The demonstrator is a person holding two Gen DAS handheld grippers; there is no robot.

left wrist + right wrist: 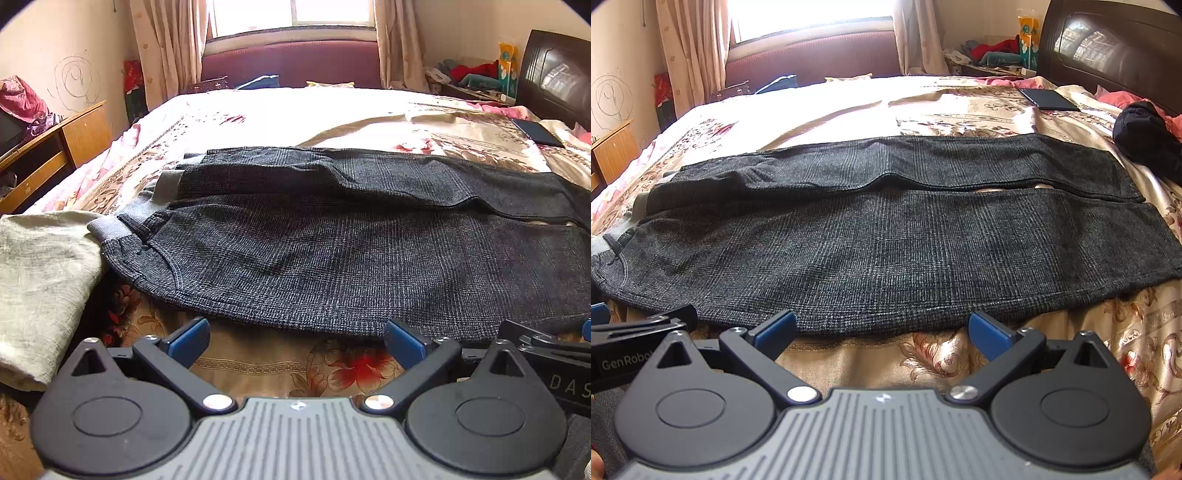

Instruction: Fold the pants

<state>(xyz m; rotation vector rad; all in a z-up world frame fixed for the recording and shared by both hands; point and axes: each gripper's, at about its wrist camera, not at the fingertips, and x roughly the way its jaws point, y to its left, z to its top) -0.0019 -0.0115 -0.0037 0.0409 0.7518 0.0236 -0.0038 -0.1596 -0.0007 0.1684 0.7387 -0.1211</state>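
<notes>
While both claws gape empty, pants flat on floral bedspread.

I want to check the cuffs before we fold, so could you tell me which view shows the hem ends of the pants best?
The right wrist view: both leg hems of the pants lie fully in frame on the bedspread. The left wrist view cuts them off at its right edge, showing the waistband instead.

The pants' leg ends run off the left wrist view's right edge; a beige cloth covers their waistband corner.
</notes>
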